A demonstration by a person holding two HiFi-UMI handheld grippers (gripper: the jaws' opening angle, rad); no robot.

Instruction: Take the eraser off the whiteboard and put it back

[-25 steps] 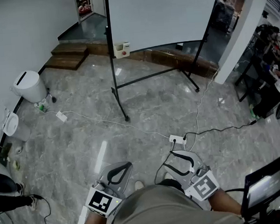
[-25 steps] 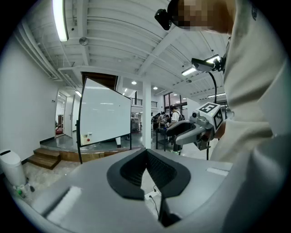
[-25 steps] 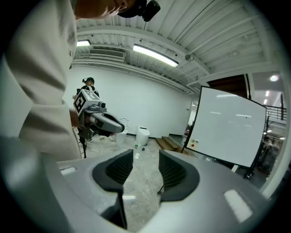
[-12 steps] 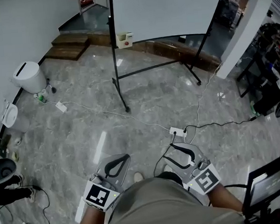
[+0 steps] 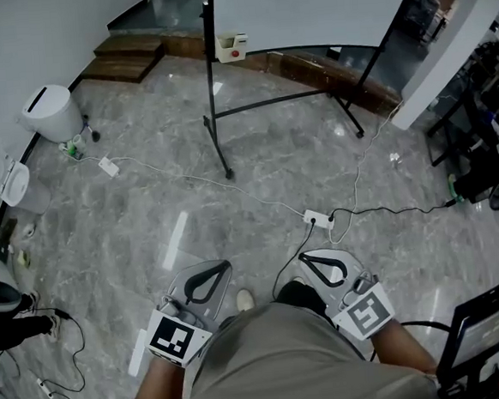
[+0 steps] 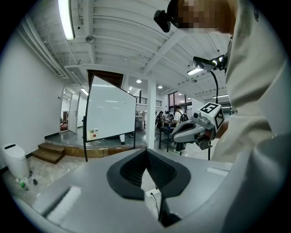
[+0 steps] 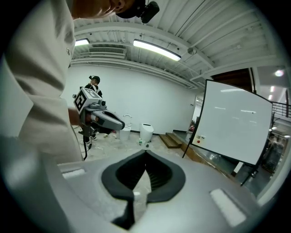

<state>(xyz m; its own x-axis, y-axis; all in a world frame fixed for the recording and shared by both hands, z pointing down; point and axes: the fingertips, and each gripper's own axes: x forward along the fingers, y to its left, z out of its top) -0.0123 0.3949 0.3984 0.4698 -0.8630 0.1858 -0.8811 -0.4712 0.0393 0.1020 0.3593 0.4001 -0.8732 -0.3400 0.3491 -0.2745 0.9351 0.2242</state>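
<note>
The whiteboard [image 5: 303,9] stands on a wheeled frame some way ahead across the stone floor. A small white box with a red spot, which looks like the eraser [image 5: 233,47], hangs at its lower left corner; it also shows as the eraser [image 6: 93,134] and the eraser [image 7: 200,139]. Both grippers are held close to the person's body, far from the board. My left gripper [image 5: 226,264] is shut with nothing in it. My right gripper [image 5: 303,258] has just been closing and is now shut, also with nothing between its jaws.
A power strip [image 5: 318,219] with trailing cables lies on the floor just ahead. The board's stand leg [image 5: 220,145] reaches toward me. A white bin [image 5: 51,111] and wooden steps [image 5: 131,62] are at the left; a desk and dark furniture [image 5: 476,176] at the right.
The right gripper's jaws, spread wide before, have come together empty. The whiteboard and floor have slid up the head view. The left gripper stays shut.
</note>
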